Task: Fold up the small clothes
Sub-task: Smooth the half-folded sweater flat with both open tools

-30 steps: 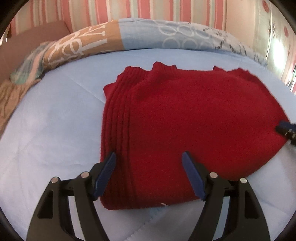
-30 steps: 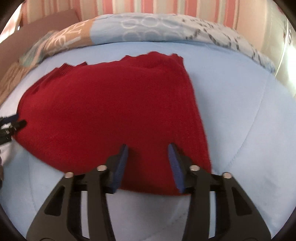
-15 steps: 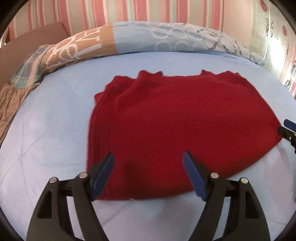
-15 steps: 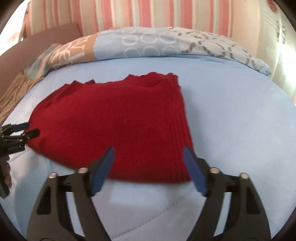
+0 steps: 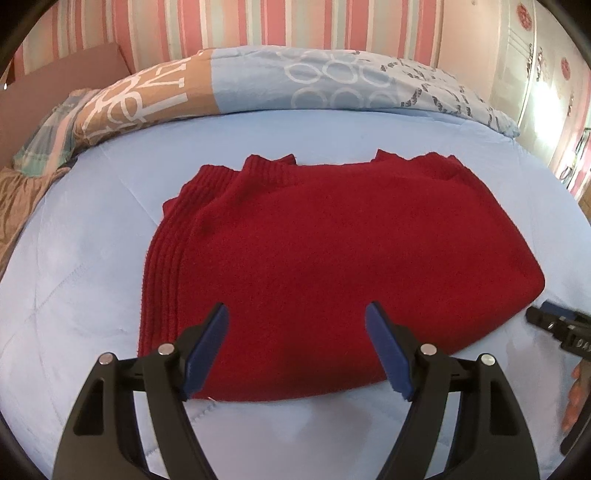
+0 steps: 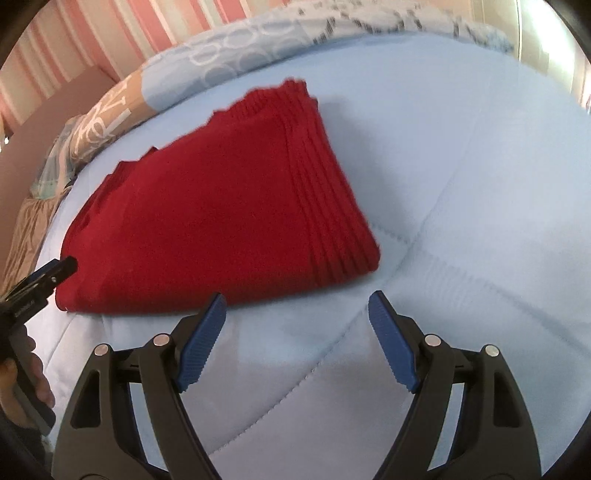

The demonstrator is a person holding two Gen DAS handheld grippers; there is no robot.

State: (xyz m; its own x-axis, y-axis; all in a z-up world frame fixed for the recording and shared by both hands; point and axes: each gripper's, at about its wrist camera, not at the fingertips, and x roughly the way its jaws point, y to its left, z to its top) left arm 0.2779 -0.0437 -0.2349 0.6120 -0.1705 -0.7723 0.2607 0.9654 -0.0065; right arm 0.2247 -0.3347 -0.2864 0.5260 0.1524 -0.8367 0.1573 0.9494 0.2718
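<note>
A red knitted sweater [image 5: 332, 258] lies folded flat on the light blue quilt [image 5: 74, 258], ribbed hem along its left side. My left gripper [image 5: 297, 310] hovers open above the sweater's near edge, nothing between its blue pads. In the right wrist view the sweater [image 6: 207, 221] lies to the upper left. My right gripper [image 6: 297, 299] stands open over bare quilt [image 6: 461, 184], just off the sweater's near edge and holding nothing. The left gripper's black fingertip [image 6: 64, 267] shows by the sweater's left corner.
A rolled duvet [image 5: 258, 85] with brown and blue patterns lies along the far side of the bed. Behind it is a pink striped wall [image 5: 295, 22]. A brown board [image 5: 74, 66] stands at the far left. A hand [image 5: 576, 387] shows at the right edge.
The right gripper's jaws opened off the sweater's near edge, and it drew back and rolled, tilting its view. The left gripper pulled back and up, staying open.
</note>
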